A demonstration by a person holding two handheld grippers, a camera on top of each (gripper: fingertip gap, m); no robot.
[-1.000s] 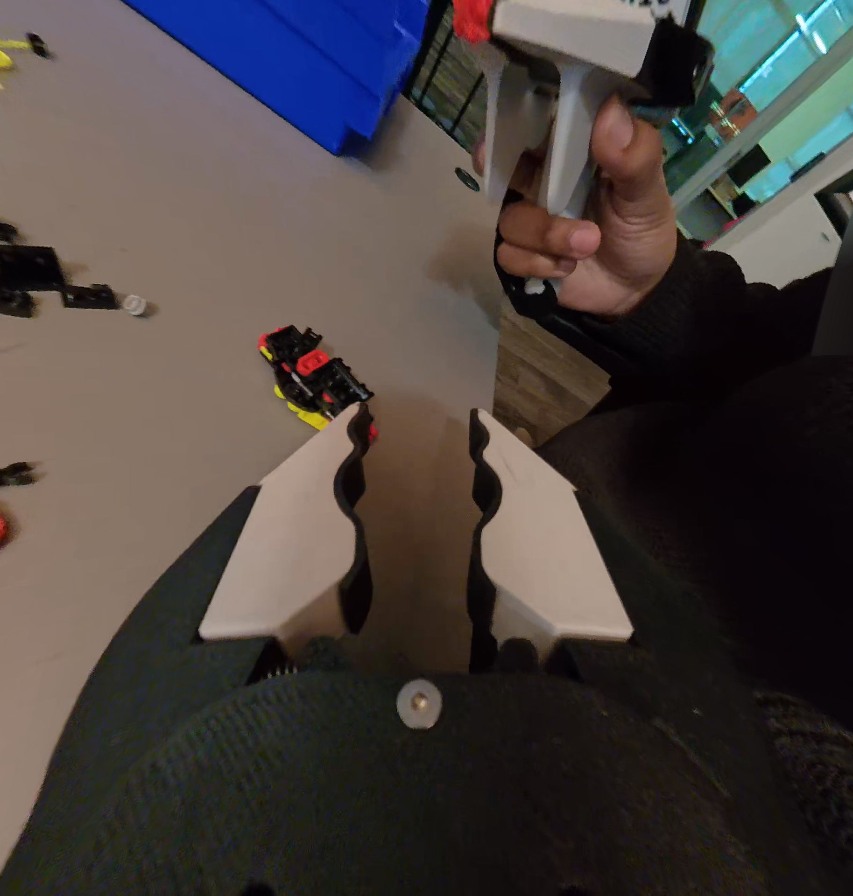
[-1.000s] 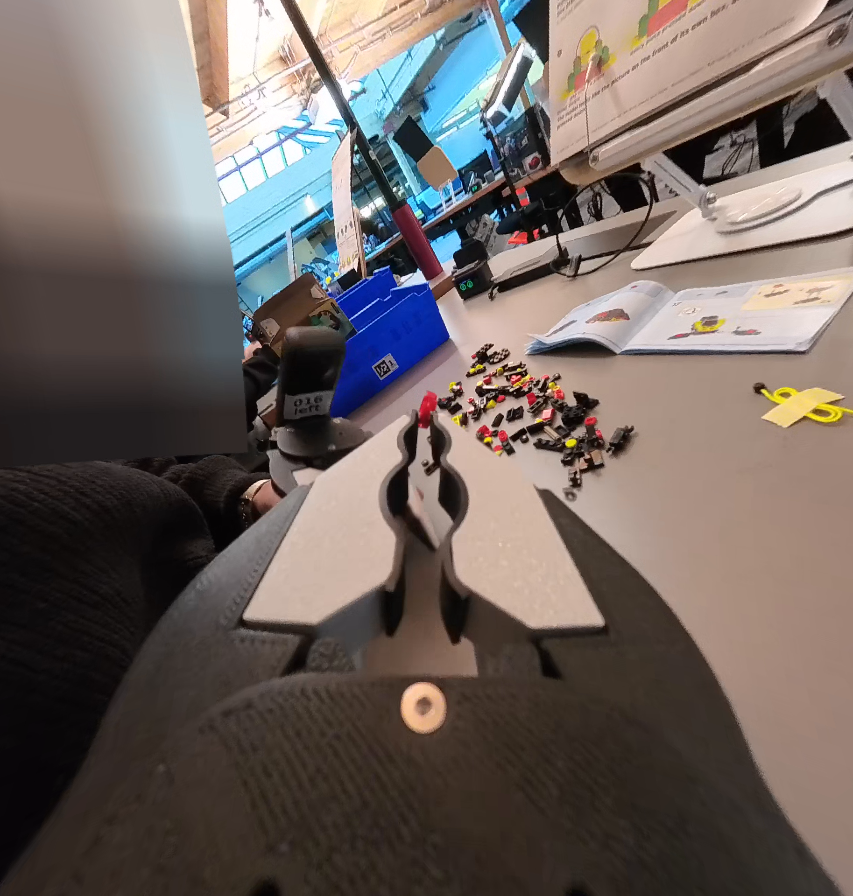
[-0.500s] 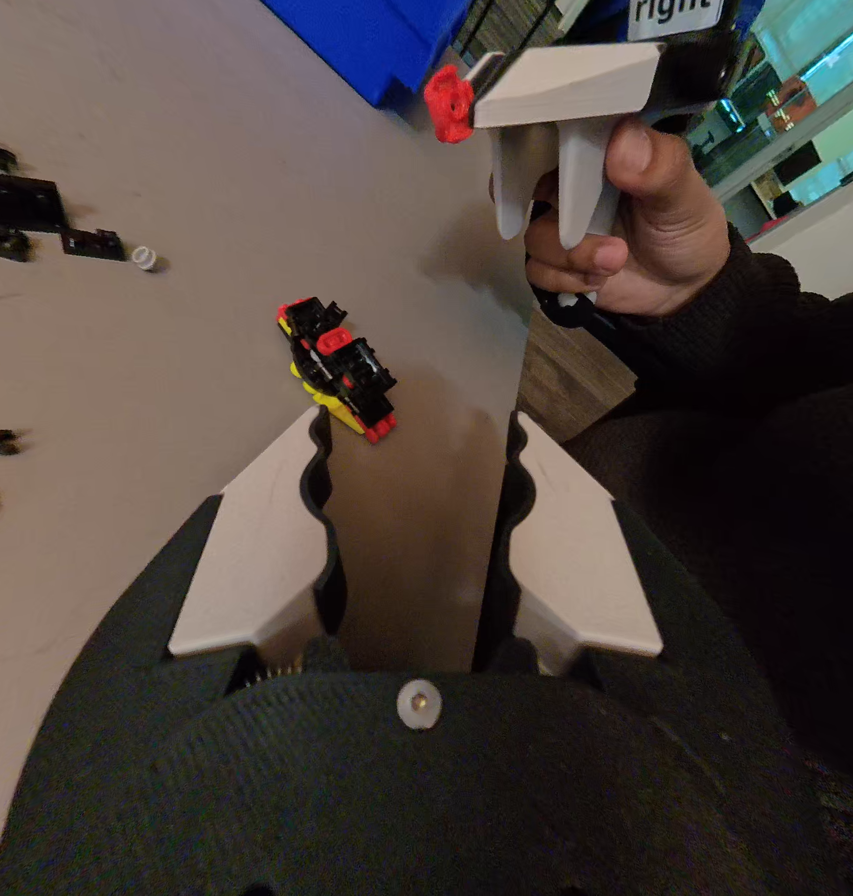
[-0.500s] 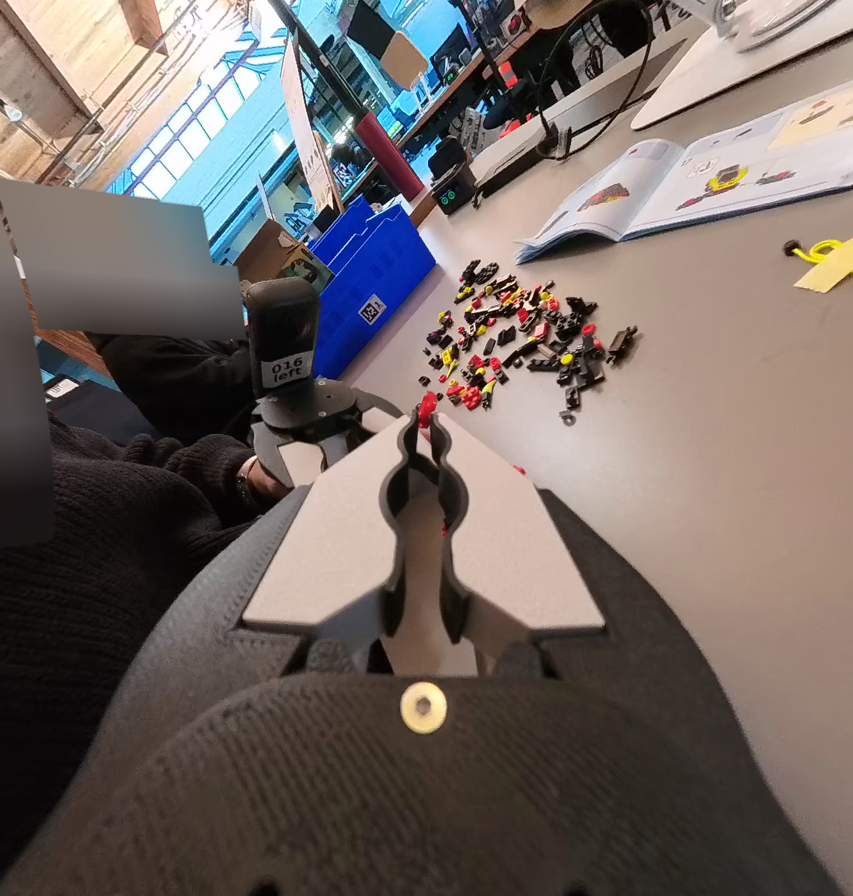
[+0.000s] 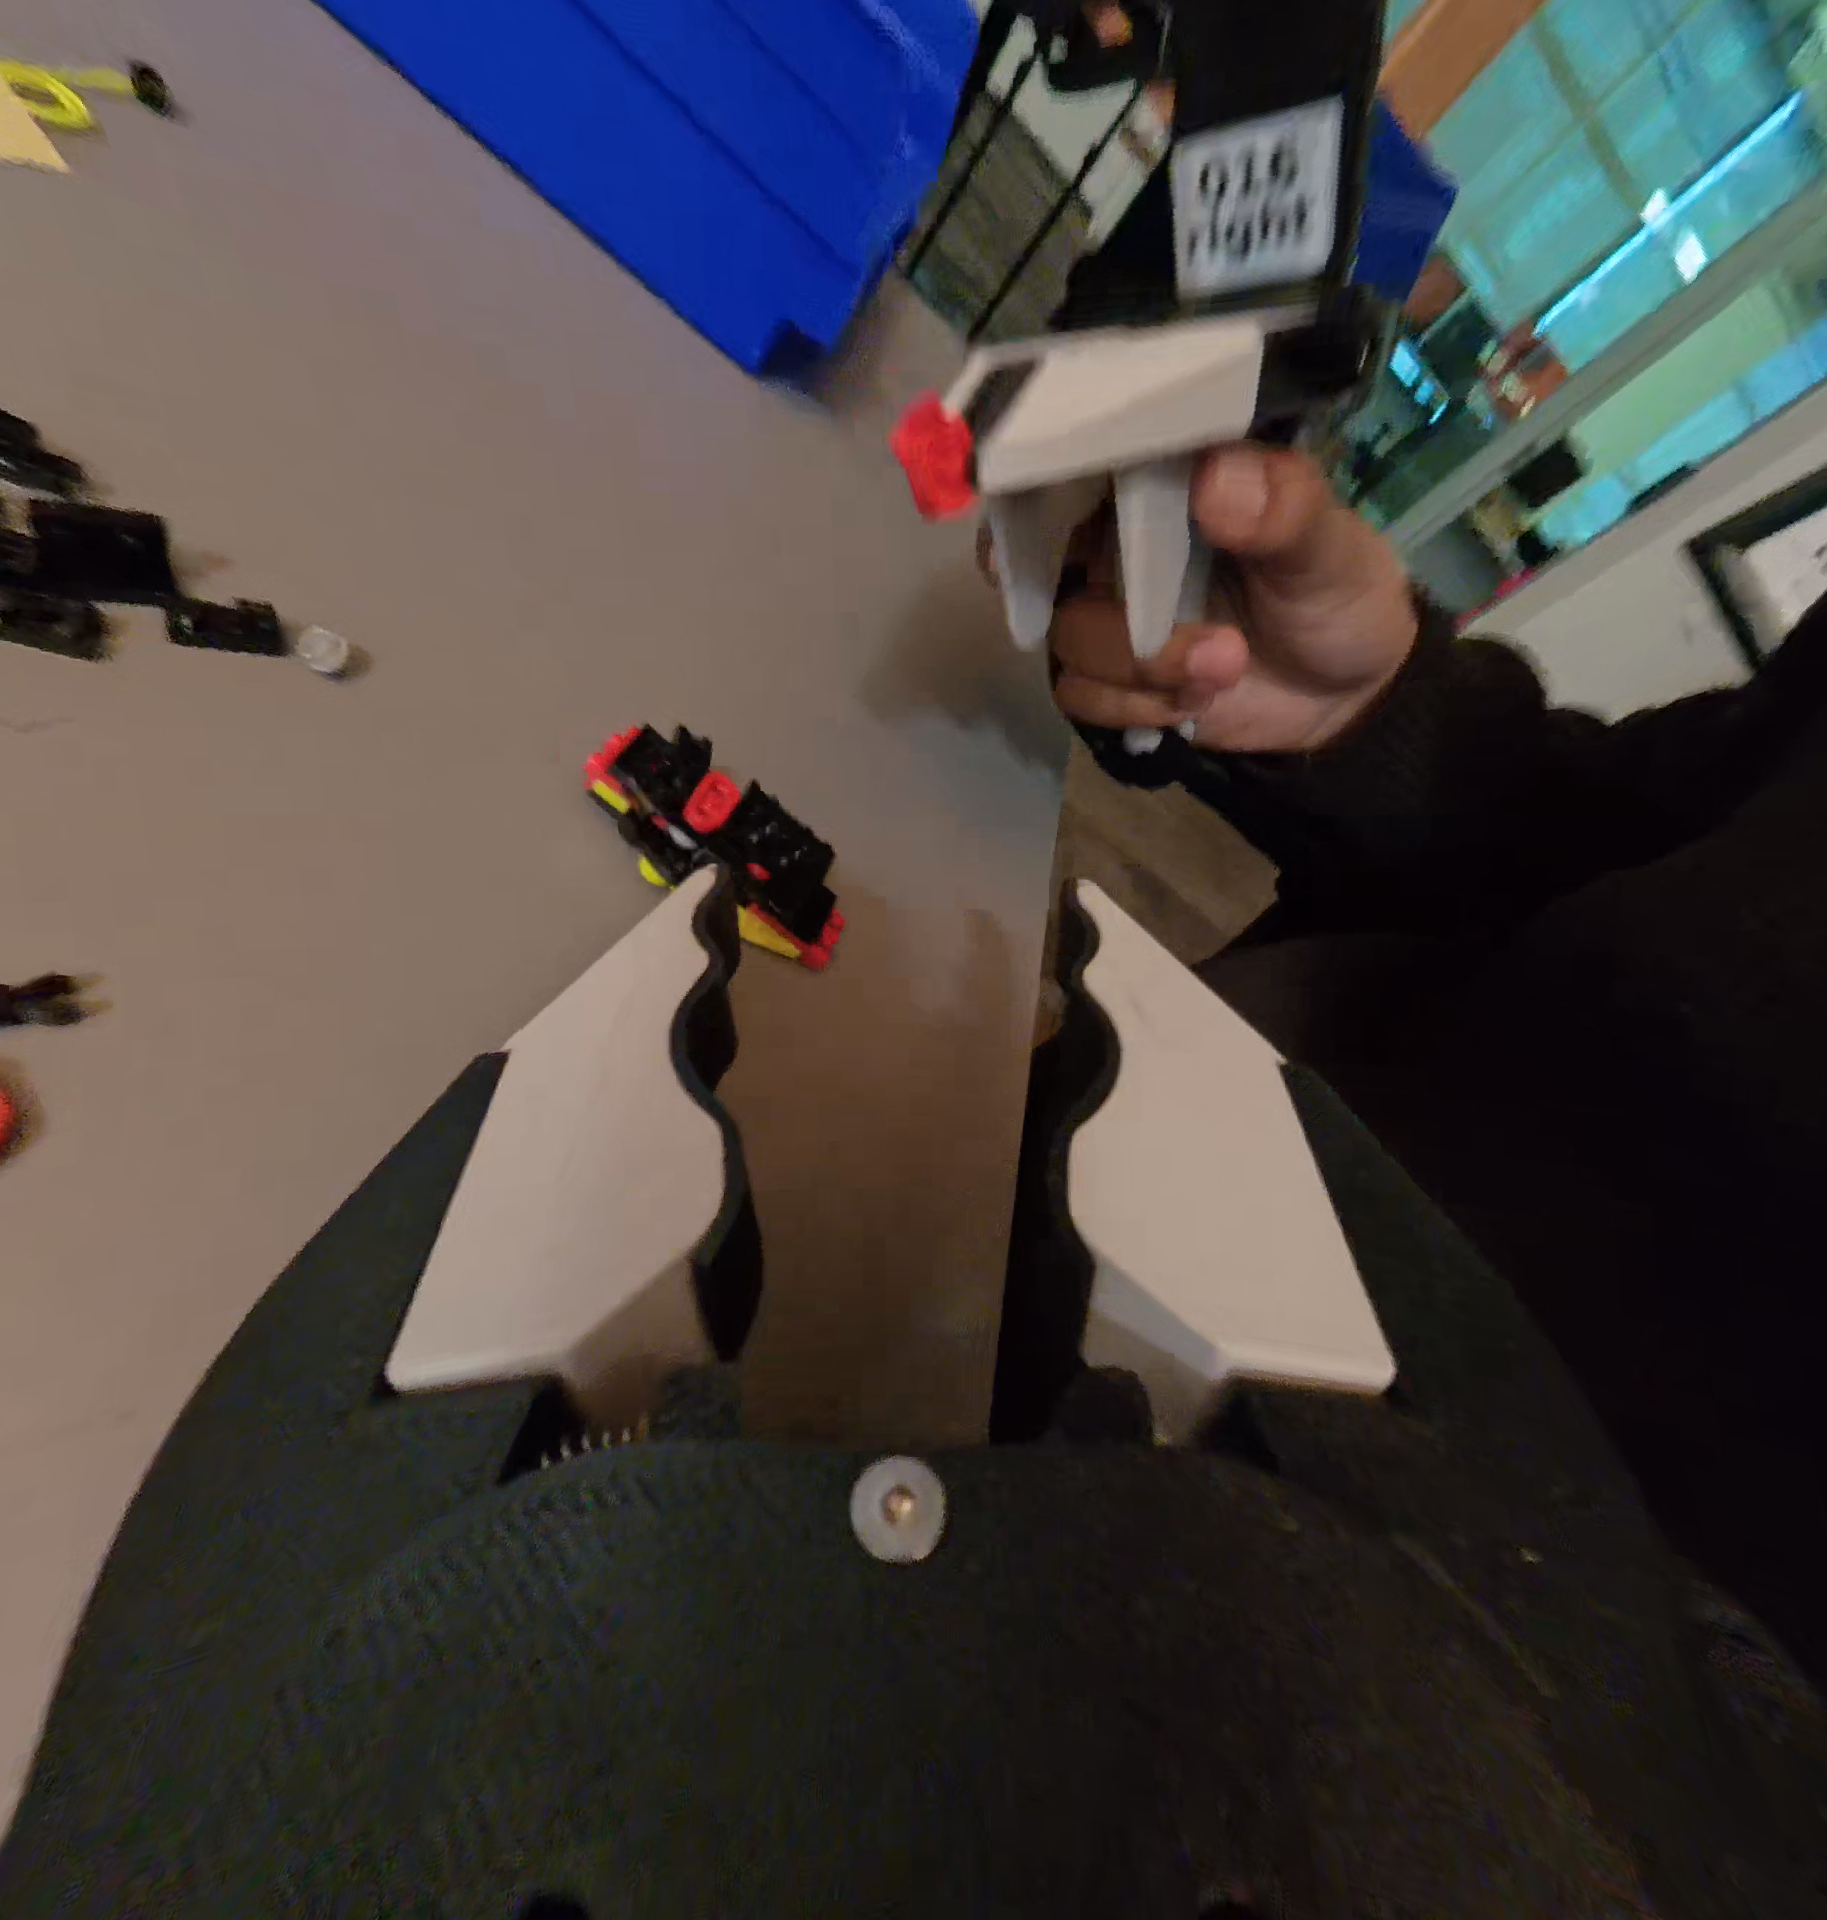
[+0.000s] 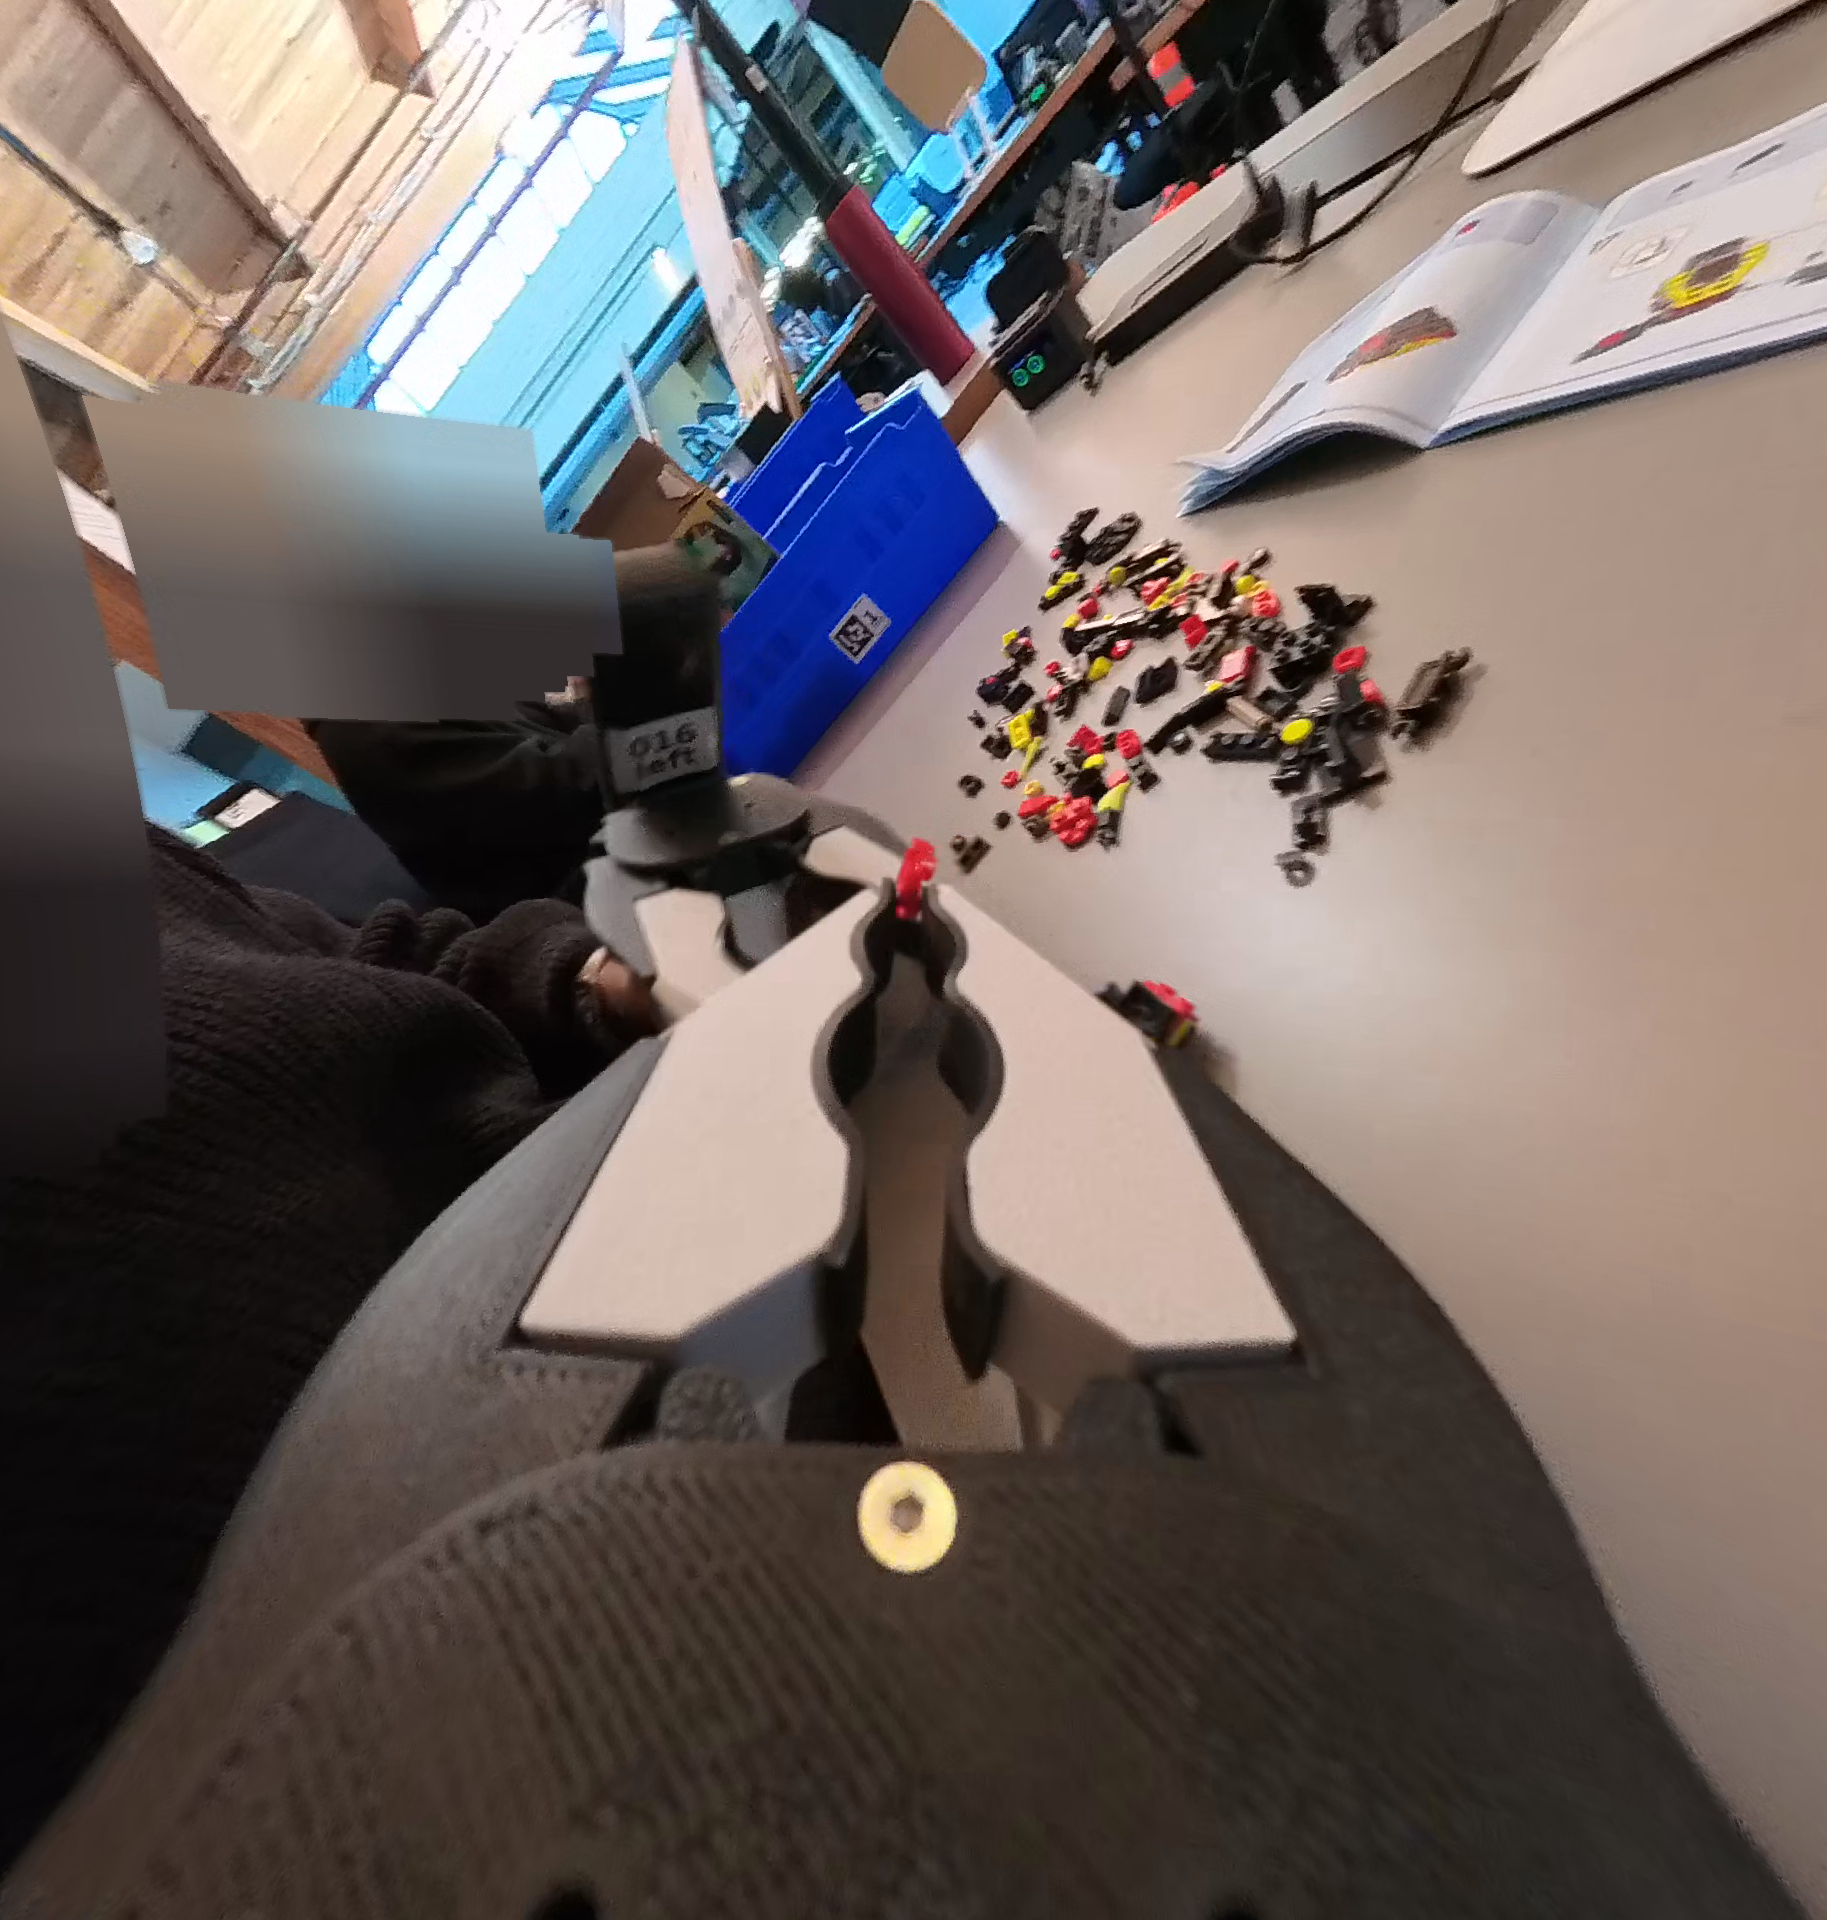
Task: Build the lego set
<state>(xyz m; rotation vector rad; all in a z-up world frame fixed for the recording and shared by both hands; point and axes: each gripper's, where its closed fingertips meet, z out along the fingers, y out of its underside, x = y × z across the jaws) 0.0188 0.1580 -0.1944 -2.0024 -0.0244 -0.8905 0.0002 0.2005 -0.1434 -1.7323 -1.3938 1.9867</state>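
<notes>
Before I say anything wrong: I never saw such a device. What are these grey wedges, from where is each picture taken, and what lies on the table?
There is no robot here. A person holds a hand-operated gripper in each hand, and each gripper carries a camera that looks forward along its own two grey fingers, the wedges you see.

In the left wrist view, the left gripper has its jaws open and holds nothing. Just ahead of it, on the grey table, lies a small model of black, red and yellow bricks.

The right gripper has its jaws shut on a small red brick; the left view shows it too, held up in the air by a hand.

Farther off lie a pile of loose bricks, an open instruction booklet and blue bins.
</notes>
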